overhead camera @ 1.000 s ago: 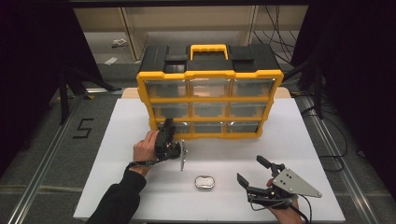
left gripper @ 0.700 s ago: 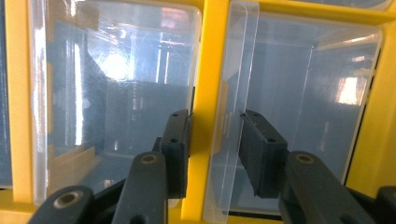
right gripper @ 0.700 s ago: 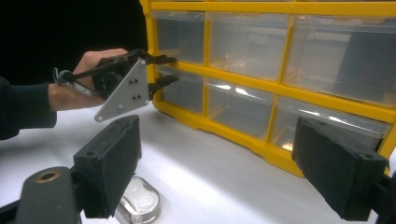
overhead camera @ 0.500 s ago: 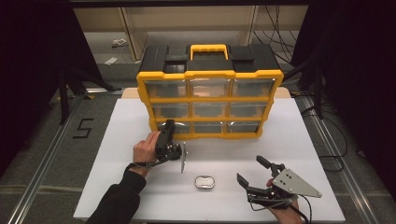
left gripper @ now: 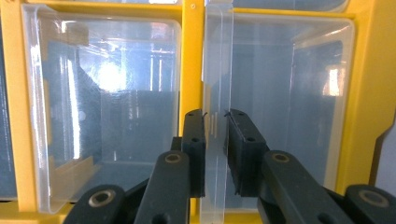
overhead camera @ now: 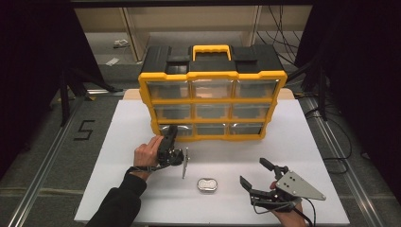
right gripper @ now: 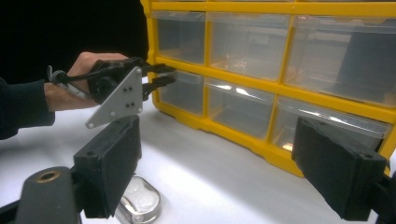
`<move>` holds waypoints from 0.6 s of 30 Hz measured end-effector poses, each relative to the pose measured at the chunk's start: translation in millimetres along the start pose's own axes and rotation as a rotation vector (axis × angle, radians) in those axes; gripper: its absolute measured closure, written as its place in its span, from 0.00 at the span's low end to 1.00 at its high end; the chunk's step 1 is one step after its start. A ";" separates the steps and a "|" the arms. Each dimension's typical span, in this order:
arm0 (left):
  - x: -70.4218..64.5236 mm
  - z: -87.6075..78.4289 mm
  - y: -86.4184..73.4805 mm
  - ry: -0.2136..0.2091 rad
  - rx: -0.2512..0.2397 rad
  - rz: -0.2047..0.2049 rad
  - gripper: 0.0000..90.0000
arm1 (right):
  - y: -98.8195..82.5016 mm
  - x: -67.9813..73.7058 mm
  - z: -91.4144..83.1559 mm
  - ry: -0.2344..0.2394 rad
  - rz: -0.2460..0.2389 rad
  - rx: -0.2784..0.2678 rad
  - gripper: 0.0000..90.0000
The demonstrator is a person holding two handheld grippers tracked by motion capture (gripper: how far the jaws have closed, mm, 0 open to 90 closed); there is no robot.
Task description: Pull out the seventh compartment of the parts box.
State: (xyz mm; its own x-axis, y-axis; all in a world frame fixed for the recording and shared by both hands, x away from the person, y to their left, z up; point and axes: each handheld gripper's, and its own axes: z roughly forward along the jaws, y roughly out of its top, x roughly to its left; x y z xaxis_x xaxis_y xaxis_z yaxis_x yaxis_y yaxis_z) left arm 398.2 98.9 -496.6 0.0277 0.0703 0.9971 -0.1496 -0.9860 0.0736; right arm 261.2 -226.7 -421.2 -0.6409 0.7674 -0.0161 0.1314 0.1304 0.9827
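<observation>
A yellow organiser (overhead camera: 213, 75) with clear drawers stands at the back of the white table (overhead camera: 118, 142). My left gripper (overhead camera: 171, 128) reaches its bottom-left drawer (overhead camera: 176, 130). In the left gripper view its jaws have just been closing, and the pads of the left gripper (left gripper: 215, 121) now press on both sides of that drawer's clear handle lip (left gripper: 215, 70). The right gripper view shows the left gripper (right gripper: 163, 77) at the drawer's top edge. My right gripper (overhead camera: 253, 171) hovers open and empty at the front right; its jaws (right gripper: 224, 168) stand wide apart.
A small oval metal tin (overhead camera: 206, 184) lies on the table between the two hands, seen again as the tin (right gripper: 137, 203) just by the right gripper's left jaw. Dark floor and rails flank the table. A cable trails from the right gripper.
</observation>
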 end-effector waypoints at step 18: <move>1.0 -7.6 -1.5 -0.002 -0.011 0.016 0.87 | 0.3 0.6 -0.3 -0.001 -0.006 0.003 0.19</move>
State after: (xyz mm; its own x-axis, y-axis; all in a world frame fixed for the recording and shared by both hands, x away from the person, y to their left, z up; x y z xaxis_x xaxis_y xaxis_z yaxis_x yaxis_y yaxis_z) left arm 390.9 101.5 -495.6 0.0274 0.0541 0.9982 -0.1611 -0.9852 0.0578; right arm 260.6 -226.4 -420.8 -0.6412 0.7670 -0.0220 0.1300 0.1369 0.9820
